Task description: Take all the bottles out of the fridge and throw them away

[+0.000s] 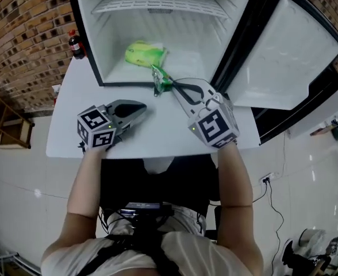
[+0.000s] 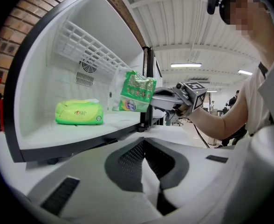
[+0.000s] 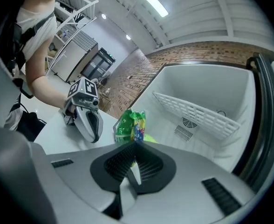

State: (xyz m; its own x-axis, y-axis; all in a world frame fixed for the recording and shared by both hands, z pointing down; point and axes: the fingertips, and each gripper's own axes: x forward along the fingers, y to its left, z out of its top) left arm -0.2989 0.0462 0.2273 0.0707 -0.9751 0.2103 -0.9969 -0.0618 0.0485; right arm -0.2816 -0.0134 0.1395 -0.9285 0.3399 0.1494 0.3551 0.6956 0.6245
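My right tongs (image 1: 168,87) are pinching a green snack packet (image 1: 161,78) by one edge, and it hangs at the mouth of the open fridge (image 1: 94,45), just over the front lip. My left tongs (image 1: 140,106) are pressed together with nothing between them, and they lie on the white desk (image 1: 71,119), in front of the fridge and well clear of the packet.

I can see no bottle inside the fridge. There is only a yellow-green tissue pack (image 1: 145,54) on the floor of the fridge and a bare wire shelf (image 1: 157,3) above it. The one bottle in view is a dark cola bottle (image 1: 75,45) with a red cap. It stands upright outside the fridge, just beside its left wall, at what looks like the far corner of the desk.

The packet is thin, crinkly film. I judge it light and soft but slippery, so a pinch on its sealed edge suits it. The bottle looks full, so I expect it to be heavier. It is also stiff, round and smooth, so I would take it across the body near the label, not by the cap.
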